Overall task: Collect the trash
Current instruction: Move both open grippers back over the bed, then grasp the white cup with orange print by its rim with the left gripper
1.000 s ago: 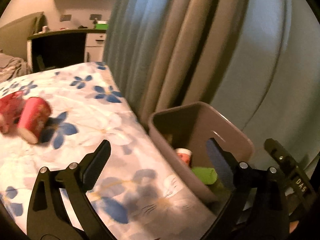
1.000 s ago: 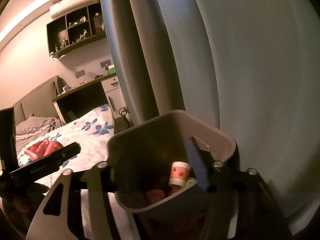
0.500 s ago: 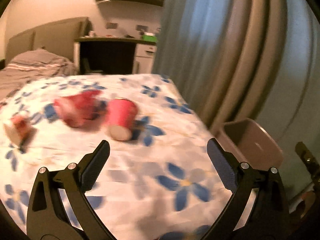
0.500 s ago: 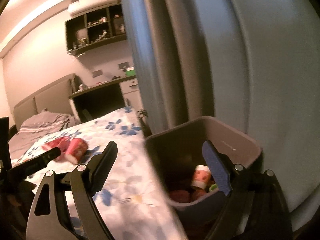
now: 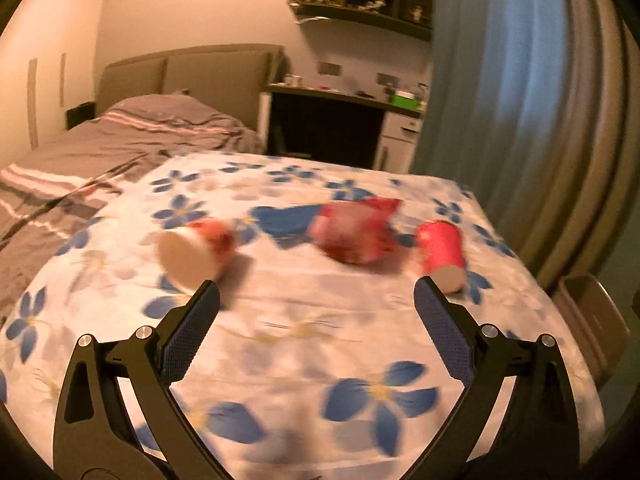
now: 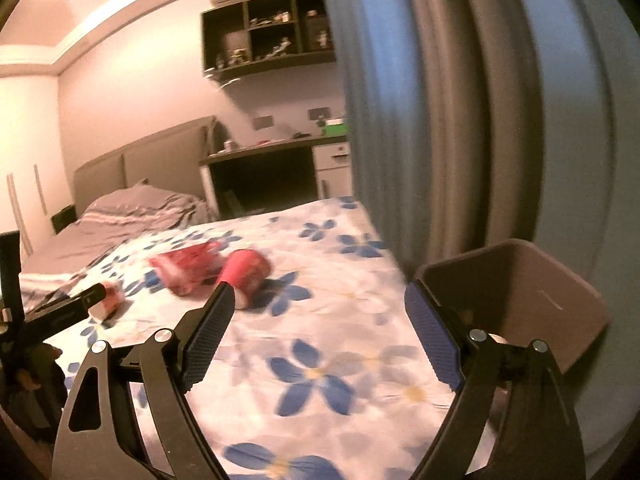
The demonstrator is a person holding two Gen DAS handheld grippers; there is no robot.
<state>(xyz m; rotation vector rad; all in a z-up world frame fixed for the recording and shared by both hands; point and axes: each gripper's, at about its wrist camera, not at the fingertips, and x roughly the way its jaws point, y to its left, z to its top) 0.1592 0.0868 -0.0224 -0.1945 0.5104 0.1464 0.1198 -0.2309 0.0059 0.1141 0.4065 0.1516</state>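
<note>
Three pieces of trash lie on the flowered bedsheet [image 5: 304,336]: a white-and-red paper cup [image 5: 196,252] on its side at the left, a crumpled red bag [image 5: 356,232] in the middle, and a red cup [image 5: 440,248] on its side at the right. My left gripper [image 5: 316,286] hovers open in front of them with nothing between its fingers. My right gripper [image 6: 320,292] is also open and empty. Its left fingertip overlaps the red cup [image 6: 248,272], with the red bag [image 6: 184,268] beside that. The brown bin [image 6: 520,288] stands at the bed's right edge.
Grey-blue curtains [image 6: 460,120] hang close behind the bin [image 5: 592,320]. A striped grey duvet [image 5: 100,148] covers the far left of the bed. A dark desk [image 5: 332,128] and wall shelves stand behind. A black finger of the left gripper [image 6: 80,304] crosses the right view's left edge.
Both views have swung left, away from the bin and onto the bed. The cups and bag have come toward the centre. The right gripper's jaws have widened.
</note>
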